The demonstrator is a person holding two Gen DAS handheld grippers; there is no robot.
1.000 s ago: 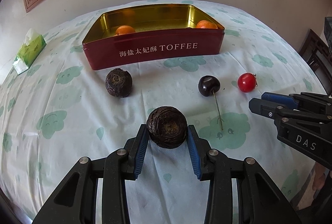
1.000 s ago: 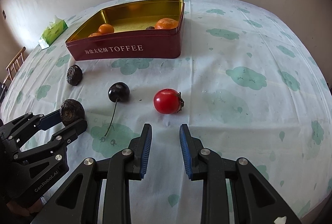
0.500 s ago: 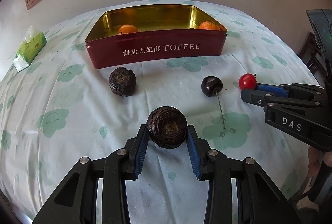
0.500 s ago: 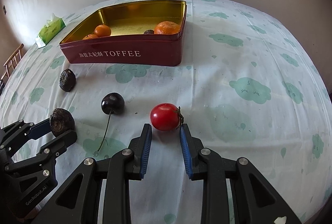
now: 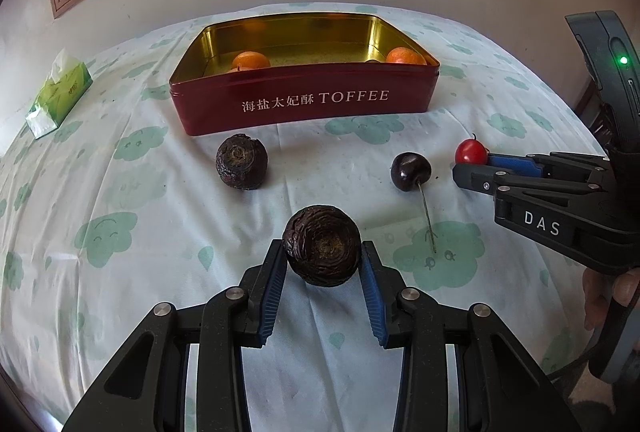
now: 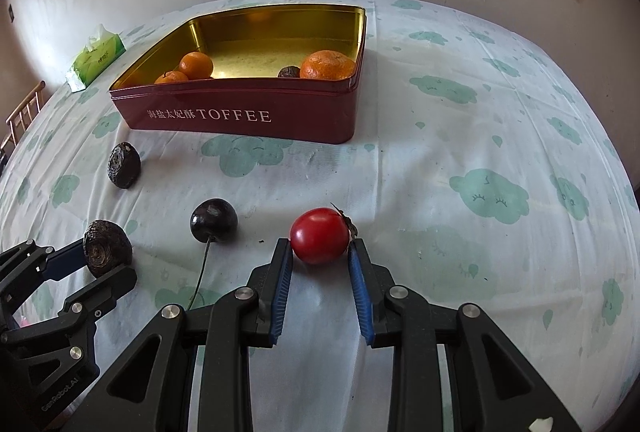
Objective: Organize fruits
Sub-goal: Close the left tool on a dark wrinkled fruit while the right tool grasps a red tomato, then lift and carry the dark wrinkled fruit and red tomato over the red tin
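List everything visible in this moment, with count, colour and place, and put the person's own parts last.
Toffee tin: 1, red outside, gold inside, far centre of the table.
Oranges: 3, orange, inside the tin, two at its left end, one at its right.
Dark fruit in tin: 1, brown, beside the right-hand orange.
Water chestnuts: 2 outside the tin, dark brown; one in front of the tin, one between the left claw's fingers.
Cherry: 1, near-black, long stem, mid-table.
Cherry tomato: 1, red, between the right claw's fingers.
Tissue pack: 1, green, far left.
Tablecloth: 1, white with green clouds.
Left claw: black, blue pads.
Right claw: black, blue pads.
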